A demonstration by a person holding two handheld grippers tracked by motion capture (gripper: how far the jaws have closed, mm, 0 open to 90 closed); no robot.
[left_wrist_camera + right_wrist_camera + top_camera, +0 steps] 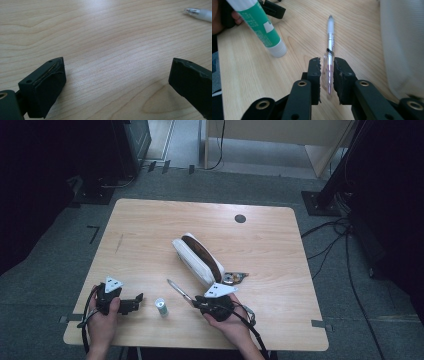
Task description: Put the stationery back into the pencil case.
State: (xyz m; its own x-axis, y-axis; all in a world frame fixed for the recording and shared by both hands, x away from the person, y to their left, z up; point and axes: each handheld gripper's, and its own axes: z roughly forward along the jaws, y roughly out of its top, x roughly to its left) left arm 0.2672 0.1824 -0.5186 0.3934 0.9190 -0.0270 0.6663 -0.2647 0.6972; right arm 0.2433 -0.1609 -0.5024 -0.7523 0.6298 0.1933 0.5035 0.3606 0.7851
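Observation:
A clear pen (179, 290) with a pale tip points away to the upper left, its rear end clamped between the black jaws of my right gripper (197, 302). The right gripper view shows the pads pressing on the pen's barrel (329, 50), with the right gripper (327, 68) shut on it. My left gripper (137, 299) lies at the table's front left, its jaws wide apart over bare wood (117, 72), nothing between them. A white pencil case (197, 258) with a brown inside lies open mid-table, just right of the pen.
A green-and-white glue stick (161, 306) stands upright between the two grippers, close on the pen's left (259, 27). A small metal piece (234, 278) lies by the case's near end. A dark round grommet (240, 218) sits at the back of the wooden table (150, 225).

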